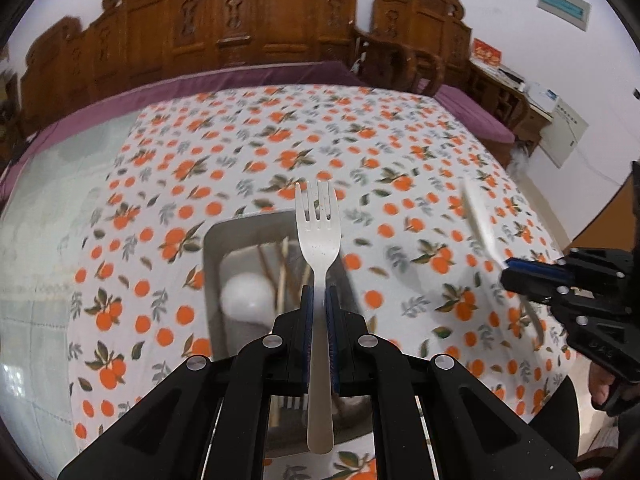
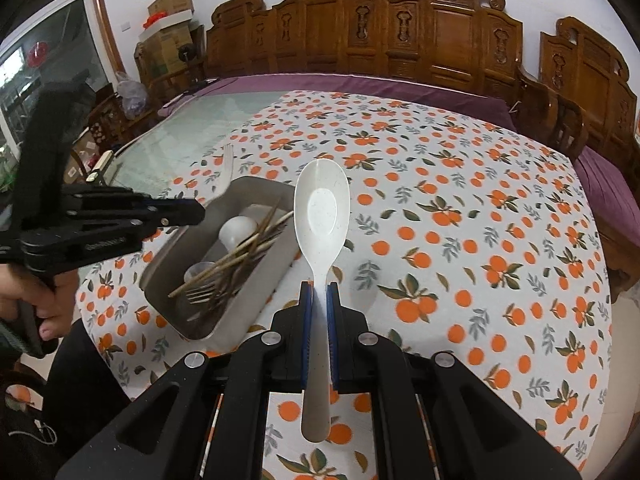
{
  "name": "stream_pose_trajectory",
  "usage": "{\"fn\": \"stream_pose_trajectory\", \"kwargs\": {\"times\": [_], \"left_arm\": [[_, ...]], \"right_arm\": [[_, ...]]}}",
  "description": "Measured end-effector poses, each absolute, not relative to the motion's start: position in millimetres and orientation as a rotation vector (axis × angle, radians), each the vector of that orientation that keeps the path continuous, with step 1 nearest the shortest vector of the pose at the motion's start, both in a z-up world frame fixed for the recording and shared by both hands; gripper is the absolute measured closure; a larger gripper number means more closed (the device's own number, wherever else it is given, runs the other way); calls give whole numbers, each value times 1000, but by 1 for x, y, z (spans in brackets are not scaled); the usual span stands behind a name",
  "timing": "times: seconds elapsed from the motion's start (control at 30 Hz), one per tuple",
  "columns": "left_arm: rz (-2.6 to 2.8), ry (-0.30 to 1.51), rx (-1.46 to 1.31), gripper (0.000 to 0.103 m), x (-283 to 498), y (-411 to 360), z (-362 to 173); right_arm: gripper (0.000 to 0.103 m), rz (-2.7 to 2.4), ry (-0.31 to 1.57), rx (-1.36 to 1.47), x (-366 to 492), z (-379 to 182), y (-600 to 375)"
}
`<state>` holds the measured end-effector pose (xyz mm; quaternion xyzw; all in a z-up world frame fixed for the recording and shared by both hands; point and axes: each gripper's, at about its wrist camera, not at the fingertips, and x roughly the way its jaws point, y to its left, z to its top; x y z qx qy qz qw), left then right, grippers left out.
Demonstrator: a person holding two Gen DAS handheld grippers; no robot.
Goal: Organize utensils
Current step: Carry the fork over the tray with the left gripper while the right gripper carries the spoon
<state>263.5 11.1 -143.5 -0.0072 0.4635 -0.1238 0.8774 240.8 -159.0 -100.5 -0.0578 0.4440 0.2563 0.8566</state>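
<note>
My left gripper (image 1: 320, 294) is shut on the handle of a white fork (image 1: 319, 232), tines pointing up and away, above a grey metal tray (image 1: 212, 248). Chopsticks (image 2: 236, 256), a white spoon bowl (image 2: 237, 229) and a fork (image 2: 202, 293) lie in that tray (image 2: 264, 188). My right gripper (image 2: 320, 290) is shut on the handle of a white spoon (image 2: 322, 208), held over the cloth to the right of the tray. In the left wrist view the right gripper (image 1: 506, 268) appears at the right with the blurred spoon (image 1: 478, 216). The left gripper (image 2: 202, 212) shows over the tray's left side in the right wrist view.
An orange-print tablecloth (image 2: 460, 220) covers the table, with bare glass top (image 2: 192, 120) at its far left. Carved wooden chairs (image 2: 400, 32) and a purple cushion (image 2: 360, 84) line the far side. A hand (image 2: 36, 304) grips the left tool. Cardboard boxes (image 2: 168, 12) stand at the back left.
</note>
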Motion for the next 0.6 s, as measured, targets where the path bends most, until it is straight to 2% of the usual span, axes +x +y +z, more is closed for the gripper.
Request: {"fn": "stream_pose_trajectory", "kwargs": {"times": [0.6], "left_arm": [[-195, 1068, -48, 95, 277, 33, -198]], "right_arm": [[94, 577, 950, -121, 243, -107, -130]]}}
